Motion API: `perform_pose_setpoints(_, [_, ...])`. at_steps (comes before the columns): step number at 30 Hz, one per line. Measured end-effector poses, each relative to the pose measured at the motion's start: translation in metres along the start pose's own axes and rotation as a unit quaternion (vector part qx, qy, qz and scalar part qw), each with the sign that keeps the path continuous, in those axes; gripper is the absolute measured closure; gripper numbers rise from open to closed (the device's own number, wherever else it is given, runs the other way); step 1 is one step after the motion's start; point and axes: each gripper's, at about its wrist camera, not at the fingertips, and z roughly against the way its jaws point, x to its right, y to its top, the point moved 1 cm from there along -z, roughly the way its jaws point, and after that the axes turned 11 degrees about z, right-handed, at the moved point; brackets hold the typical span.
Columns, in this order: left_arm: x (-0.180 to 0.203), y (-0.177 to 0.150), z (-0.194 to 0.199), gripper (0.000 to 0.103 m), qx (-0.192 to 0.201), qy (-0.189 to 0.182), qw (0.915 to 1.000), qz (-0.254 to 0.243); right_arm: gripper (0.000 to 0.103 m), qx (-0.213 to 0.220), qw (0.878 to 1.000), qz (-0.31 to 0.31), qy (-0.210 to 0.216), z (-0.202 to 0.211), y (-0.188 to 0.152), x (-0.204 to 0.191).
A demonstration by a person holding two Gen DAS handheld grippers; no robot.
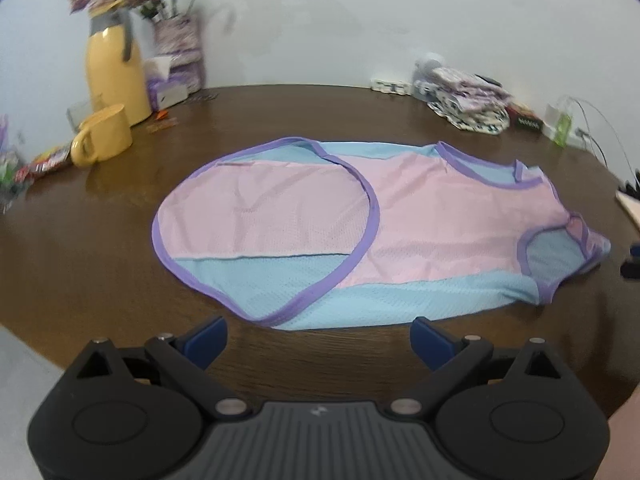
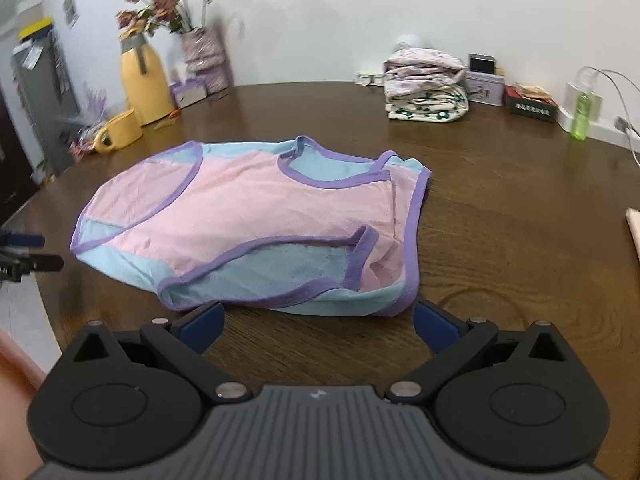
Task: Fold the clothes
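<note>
A sleeveless mesh top (image 1: 360, 232), pink and light blue with purple trim, lies on the round brown table (image 1: 120, 280), with its hem end folded over the body. My left gripper (image 1: 320, 338) is open just short of the top's near blue edge, with nothing between its blue fingers (image 1: 206, 338). In the right wrist view the same top (image 2: 248, 220) lies with an armhole toward me. My right gripper (image 2: 319, 320) is open at the near edge and holds nothing. The left gripper (image 2: 28, 251) shows at the left border of that view.
At the back left stand a yellow jug (image 1: 114, 76), a yellow mug (image 1: 102, 136) and a vase of flowers (image 1: 176, 44). A stack of folded clothes (image 2: 424, 92), a tin box (image 2: 484, 88) and a green bottle (image 2: 582, 114) sit at the back right. The table's edge (image 2: 44, 280) curves in near the left.
</note>
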Motion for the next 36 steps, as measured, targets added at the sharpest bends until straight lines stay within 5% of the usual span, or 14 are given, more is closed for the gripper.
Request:
perform_pose_setpoints(6, [0.005,-0.003,-0.005,0.006,-0.002,0.005,0.9996,-0.029,0.001,-0.004,1.0,0.011,-0.01,-0.002,-0.003,-0.001])
perform_pose_setpoints(9, [0.015,-0.003,-0.01,0.026,-0.009,0.03,0.9912,-0.128,0.004,-0.026,0.993,0.114,-0.011,-0.007,0.006,-0.008])
perform_pose_setpoints(10, [0.017,-0.003,-0.012,0.031,-0.015,0.035,0.9851,-0.168,0.013,-0.038,0.986,0.16,-0.011,-0.01,0.009,-0.011])
perform_pose_setpoints(13, [0.024,-0.005,-0.016,0.044,-0.033,0.042,0.9593,-0.277,0.033,-0.084,0.959,0.269,0.02,-0.018,0.02,-0.014])
perform_pose_setpoints(19, [0.039,-0.006,-0.024,0.057,-0.055,0.023,0.8942,-0.444,0.042,-0.114,0.914,0.385,0.061,-0.033,0.044,-0.012])
perform_pose_setpoints(23, [0.047,-0.002,-0.032,0.065,-0.088,0.002,0.8606,-0.502,0.05,-0.137,0.898,0.408,0.086,-0.044,0.053,-0.01])
perform_pose_setpoints(28, [0.057,0.001,-0.046,0.086,-0.126,-0.019,0.7999,-0.586,0.051,-0.162,0.888,0.416,0.109,-0.055,0.054,-0.007])
perform_pose_setpoints(32, [0.061,-0.001,-0.054,0.103,-0.152,-0.046,0.751,-0.641,0.061,-0.179,0.883,0.416,0.121,-0.061,0.053,-0.007])
perform_pose_setpoints(33, [0.062,-0.001,-0.055,0.103,-0.155,-0.051,0.7438,-0.648,0.064,-0.184,0.883,0.416,0.121,-0.063,0.052,-0.007])
perform_pose_setpoints(36, [0.061,0.007,-0.06,0.103,-0.169,-0.058,0.7525,-0.634,0.08,-0.188,0.885,0.406,0.126,-0.065,0.053,-0.004])
